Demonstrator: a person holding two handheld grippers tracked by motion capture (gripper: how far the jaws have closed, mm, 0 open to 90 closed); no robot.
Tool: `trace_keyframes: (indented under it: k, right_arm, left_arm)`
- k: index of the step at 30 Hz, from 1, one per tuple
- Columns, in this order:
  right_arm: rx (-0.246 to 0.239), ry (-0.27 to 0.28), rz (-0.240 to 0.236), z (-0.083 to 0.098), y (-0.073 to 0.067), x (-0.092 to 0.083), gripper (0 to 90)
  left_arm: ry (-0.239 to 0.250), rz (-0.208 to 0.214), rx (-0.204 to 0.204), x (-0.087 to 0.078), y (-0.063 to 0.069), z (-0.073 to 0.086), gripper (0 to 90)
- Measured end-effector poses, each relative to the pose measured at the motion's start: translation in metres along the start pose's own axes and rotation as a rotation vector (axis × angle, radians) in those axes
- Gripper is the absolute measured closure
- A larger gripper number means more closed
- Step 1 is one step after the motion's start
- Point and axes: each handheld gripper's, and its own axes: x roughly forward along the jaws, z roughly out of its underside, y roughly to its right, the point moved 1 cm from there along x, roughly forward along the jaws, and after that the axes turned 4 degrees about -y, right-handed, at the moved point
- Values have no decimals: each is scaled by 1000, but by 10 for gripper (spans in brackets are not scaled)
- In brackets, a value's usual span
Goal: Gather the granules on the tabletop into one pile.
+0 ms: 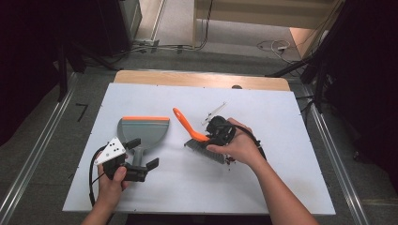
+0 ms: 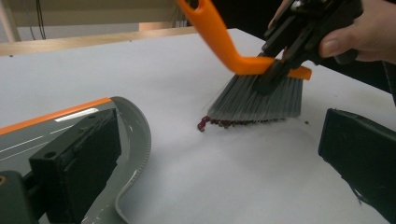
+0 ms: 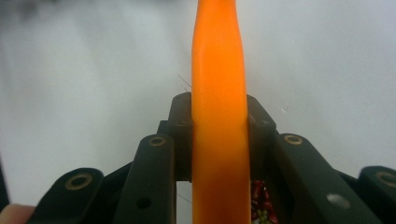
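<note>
While the right gripper (image 1: 212, 137) clamps the orange handle of the brush (image 1: 197, 136), its jaws are tight on both sides of that handle, as the right gripper view shows w/ the orange bar (image 3: 218, 140) running straight up between the black jaws. Brush sits near the middle of the white bench (image 1: 263, 187), handle angled up & away toward the far left, grey bristles (image 2: 261, 100) splayed down onto the bench top. Small heap of dark red crumbs (image 2: 224, 123) lies right at the bristle tips, touching them, on the side facing the dustpan; a few red bits also show by the right hand (image 1: 241, 145) in the high view.

Left gripper (image 1: 141, 159) is held low at the near-left of the bench, jaws spread wide apart, nothing pinched btw them. Grey dustpan (image 1: 141, 133) w/ an orange lip lies flat on the bench, lip toward the far side, its handle pointing back toward the left gripper. In the left gripper view one jaw hangs over the pan's curved rim (image 2: 140, 140); can't tell if it touches the pan. Other jaw is out over bare bench. Pan and brush are near each other but apart, a strip of bare bench btw them.
</note>
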Motion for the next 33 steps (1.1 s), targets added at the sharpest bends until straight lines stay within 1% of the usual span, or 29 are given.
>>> trace_keyframes:
  k: [1, 4, 5, 7, 8, 12, 13, 14, 15, 16, 18, 19, 20, 21, 23, 24, 26, 29, 30, 33]
  right_arm:
    - [1, 4, -1, 0, -3, -4, 688]
    - [-46, 7, -12, 6, -9, -16, 688]
    - [-61, 3, -15, 10, -11, -19, 688]
    - [-75, -8, -25, 19, -14, -24, 688]
    - [-85, -15, -38, 25, -14, -24, 688]
    - [-115, -53, -64, 50, -17, -18, 687]
    - [-128, -63, -66, 55, -16, -15, 687]
    - [-129, -72, -64, 59, -16, -12, 688]
    - [-139, -78, -55, 63, -16, -10, 688]
    - [-152, -62, -58, 65, -15, -9, 688]
    - [-155, -31, -58, 66, -10, -10, 688]
    - [-148, -31, -40, 66, -7, -10, 688]
    - [-157, -26, -41, 65, -3, -9, 688]
    - [-151, -23, -45, 64, -1, -9, 687]
    - [-150, -28, -31, 62, 3, -8, 687]
    - [-145, -32, -15, 60, 5, -8, 688]
    - [-157, -27, -2, 56, 8, -7, 687]
    - [-148, -38, 21, 53, 10, -9, 687]
    - [-144, -30, 24, 52, 10, -9, 687]
    - [-138, -7, 8, 48, 8, -14, 687]
  left_arm:
    - [-1, 1, 1, 0, 0, 0, 0]
    - [-3, 3, 2, 0, 1, 0, 0]
    - [-4, 3, 1, 0, 1, 0, 0]
    - [-7, 1, 3, 1, 0, 0, 0]
    - [-8, 2, 2, 1, 0, 0, 0]
    - [-11, 1, 1, 2, 1, 0, 0]
    - [-12, -1, 0, 3, 1, 0, 0]
    - [-12, -1, -2, 3, 1, 0, 0]
    - [-14, -2, -4, 3, 1, 0, 0]
    - [-13, -3, -4, 4, 1, 0, 0]
    - [-16, -1, -2, 4, 2, 0, 0]
    - [-16, 0, -3, 5, 2, 0, 0]
    - [-15, -1, -2, 5, 2, 0, 0]
    - [-15, -1, -1, 5, 2, 0, 0]
    - [-17, -2, 0, 5, 2, 0, 0]
    - [-15, -2, -1, 5, 1, 0, 0]
    - [-17, -2, -1, 5, 1, 0, 0]
    - [-14, -3, -2, 4, 1, 0, 0]
    - [-13, -2, -3, 4, 2, 0, 0]
    - [-13, -4, -2, 3, 1, 0, 0]
